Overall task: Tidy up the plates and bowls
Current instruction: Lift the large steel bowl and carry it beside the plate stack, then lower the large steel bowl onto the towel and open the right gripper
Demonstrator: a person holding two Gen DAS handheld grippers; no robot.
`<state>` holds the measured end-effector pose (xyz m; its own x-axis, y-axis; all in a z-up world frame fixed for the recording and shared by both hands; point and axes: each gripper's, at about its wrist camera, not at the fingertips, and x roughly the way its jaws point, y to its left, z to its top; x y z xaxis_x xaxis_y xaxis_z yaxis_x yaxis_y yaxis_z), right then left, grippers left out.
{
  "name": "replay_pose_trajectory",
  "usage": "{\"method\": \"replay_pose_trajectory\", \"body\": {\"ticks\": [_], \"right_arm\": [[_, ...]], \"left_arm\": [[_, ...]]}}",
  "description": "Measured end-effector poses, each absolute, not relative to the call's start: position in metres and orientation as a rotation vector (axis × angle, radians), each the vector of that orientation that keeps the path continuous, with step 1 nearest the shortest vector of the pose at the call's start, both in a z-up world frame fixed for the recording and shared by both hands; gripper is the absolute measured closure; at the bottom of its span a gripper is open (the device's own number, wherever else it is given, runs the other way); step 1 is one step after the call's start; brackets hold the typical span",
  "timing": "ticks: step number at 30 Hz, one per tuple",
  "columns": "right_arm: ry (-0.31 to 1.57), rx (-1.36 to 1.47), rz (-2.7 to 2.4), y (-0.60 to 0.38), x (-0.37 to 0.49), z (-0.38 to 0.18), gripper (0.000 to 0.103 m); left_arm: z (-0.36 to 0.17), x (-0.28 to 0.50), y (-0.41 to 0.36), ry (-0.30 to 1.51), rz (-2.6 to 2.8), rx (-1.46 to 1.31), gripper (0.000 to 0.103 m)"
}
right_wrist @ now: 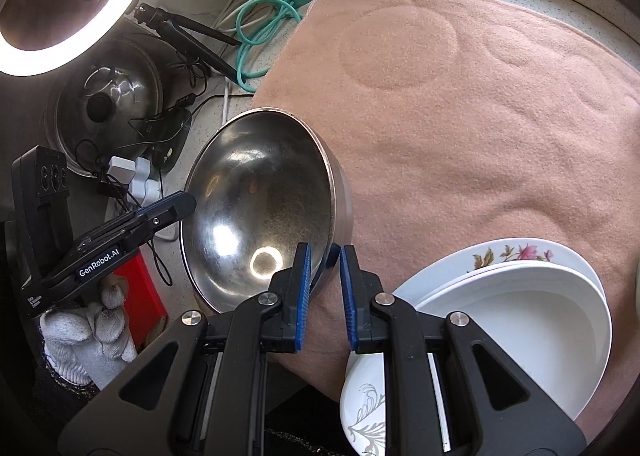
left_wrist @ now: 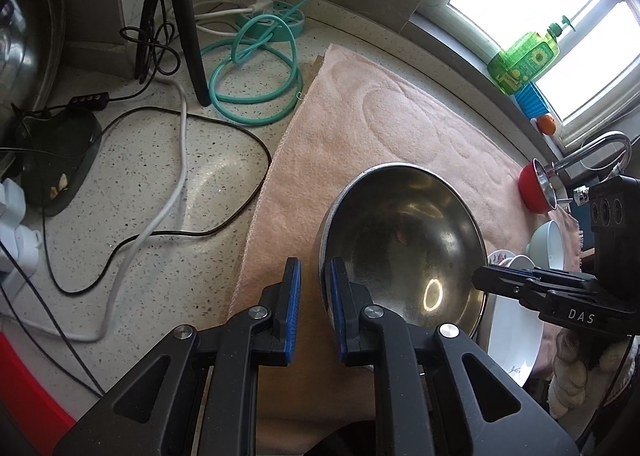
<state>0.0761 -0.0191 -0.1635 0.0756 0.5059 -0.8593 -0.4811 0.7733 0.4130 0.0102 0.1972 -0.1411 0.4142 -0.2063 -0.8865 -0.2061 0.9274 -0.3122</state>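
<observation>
The left tongs (left_wrist: 313, 276) sit at the bottom middle of the left wrist view, and they pinch the near left rim of the big steel bowl (left_wrist: 404, 240). The right tongs (right_wrist: 325, 268) sit at the bottom middle of the right wrist view, clamped on the other side of the same rim. So the bowl hangs between both tongs, tilted, just above the pink towel (right_wrist: 460, 128).

What could go wrong? The steel is smooth and each grip is only on a thin edge — if one hand pulls away or twists, I think the bowl could slip out and bang down. It could also swing into the white plates (right_wrist: 516, 320) stacked at the lower right, which lie just beside the right tongs.

Farther off, the towel spreads up across the bench (left_wrist: 160, 176), and it looks bare there, so the bowl has room to land. Past it, in the upper left, lie green and black cords — the bowl is well apart from them.
</observation>
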Motion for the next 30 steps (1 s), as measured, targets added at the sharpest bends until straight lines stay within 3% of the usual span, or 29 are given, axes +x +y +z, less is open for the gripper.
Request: {"method": "replay_pose_trajectory", "body": {"ticks": [13,17,26,30], "right_arm": [[1.188,0.029,0.71,-0.048,0.072,-0.139,0.085],[1.147,0.053,0.701,-0.068,0.07,-0.127,0.073],[1.03,0.113,0.632,-0.133,0.066,-0.096,0.071],[0.997,0.14,0.569,-0.171,0.07,-0.089,0.063]], "left_arm": [[-0.095,0.013,0.194,1.014,0.029,-0.332,0.089],[-0.082,0.018,0.177,0.974,-0.004,-0.323,0.089],[-0.064,0.038,0.115,0.94,-0.153,-0.307,0.089],[-0.06,0.051,0.084,0.937,-0.221,-0.294,0.081]]}}
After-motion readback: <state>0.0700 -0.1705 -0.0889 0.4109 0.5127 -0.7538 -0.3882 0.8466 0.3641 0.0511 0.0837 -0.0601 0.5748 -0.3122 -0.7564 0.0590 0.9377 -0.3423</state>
